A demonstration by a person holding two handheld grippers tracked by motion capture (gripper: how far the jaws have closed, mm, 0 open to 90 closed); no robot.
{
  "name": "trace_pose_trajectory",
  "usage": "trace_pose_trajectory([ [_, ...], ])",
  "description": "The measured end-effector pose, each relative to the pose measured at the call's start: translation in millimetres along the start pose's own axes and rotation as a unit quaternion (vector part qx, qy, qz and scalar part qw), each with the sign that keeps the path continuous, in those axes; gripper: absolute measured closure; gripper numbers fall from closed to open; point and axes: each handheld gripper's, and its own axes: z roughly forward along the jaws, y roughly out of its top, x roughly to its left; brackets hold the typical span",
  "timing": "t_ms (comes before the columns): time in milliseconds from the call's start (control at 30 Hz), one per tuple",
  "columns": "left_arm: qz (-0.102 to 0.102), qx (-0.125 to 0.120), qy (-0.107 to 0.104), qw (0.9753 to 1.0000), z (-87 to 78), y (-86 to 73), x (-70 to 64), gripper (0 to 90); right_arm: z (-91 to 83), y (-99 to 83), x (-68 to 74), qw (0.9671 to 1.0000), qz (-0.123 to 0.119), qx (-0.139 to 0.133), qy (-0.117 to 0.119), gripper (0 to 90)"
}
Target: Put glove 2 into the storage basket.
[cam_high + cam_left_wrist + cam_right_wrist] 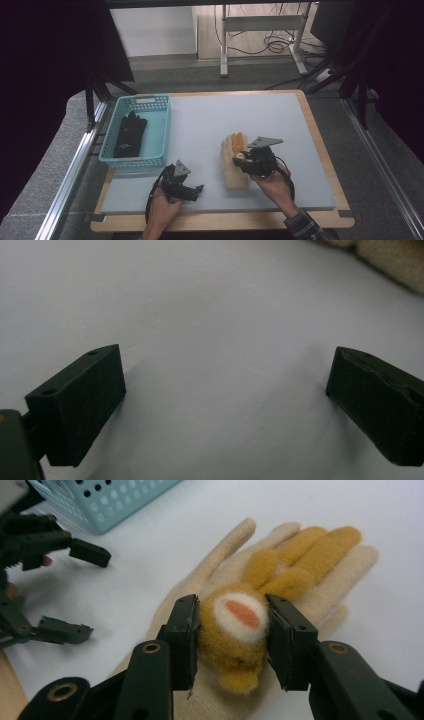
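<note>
Right claw (231,640) pinched on the mustard glove (260,605), jaws pressed against both sides of its cuff end with the white-and-orange patch between them. Mustard glove lay on top of the cream glove (345,570), fingers pointing away from the claw along the cream fingers. In the high view, same right claw (241,159) seen over the cream glove (231,167), both gloves flat on the counter (240,115), right of the basket (159,131) and well apart from it. Left claw (225,405) spread wide, nothing between the jaws, held just above bare counter (200,305). From above, left claw (196,192) placed just below the basket's near corner, near the cream glove's left. Black glove (129,134) lay inside the basket.
</note>
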Motion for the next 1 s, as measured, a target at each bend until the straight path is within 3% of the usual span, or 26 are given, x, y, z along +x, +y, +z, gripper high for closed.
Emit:
trace_pose_trajectory([
  [167, 0.000, 0.001, 0.000, 1.0000, -0.1, 0.0, 0.0, 2.8, 12.4, -9.9, -0.3, 0.9996, -0.008, 0.010, -0.024, 55.8],
  [333, 0.001, 0.001, 0.000, 1.0000, -0.1, 0.0, 0.1, 2.8, 22.3, -18.9, -3.2, 0.9995, -0.012, 0.016, -0.024, 48.9],
  [533, 0.000, 0.001, 0.000, 1.0000, -0.1, 0.0, 0.0, 2.8, 7.6, -12.0, -7.0, 0.9993, -0.032, 0.014, -0.016, 41.9],
  [700, 0.000, 0.000, 0.000, 1.0000, -0.1, 0.0, 0.0, 2.8, -9.9, -11.9, -17.1, 0.9994, -0.028, 0.001, -0.021, 42.4],
  [833, 0.000, 0.001, -0.001, 1.0000, -0.1, 0.0, 0.0, 2.8, -19.3, -19.8, -29.8, 0.9996, -0.018, 0.003, -0.020, 51.5],
  [1000, -0.001, 0.000, -0.001, 1.0000, 0.0, -0.1, 0.0, 2.7, -19.3, -35.4, -35.3, 0.9995, -0.019, 0.023, -0.010, 71.7],
])
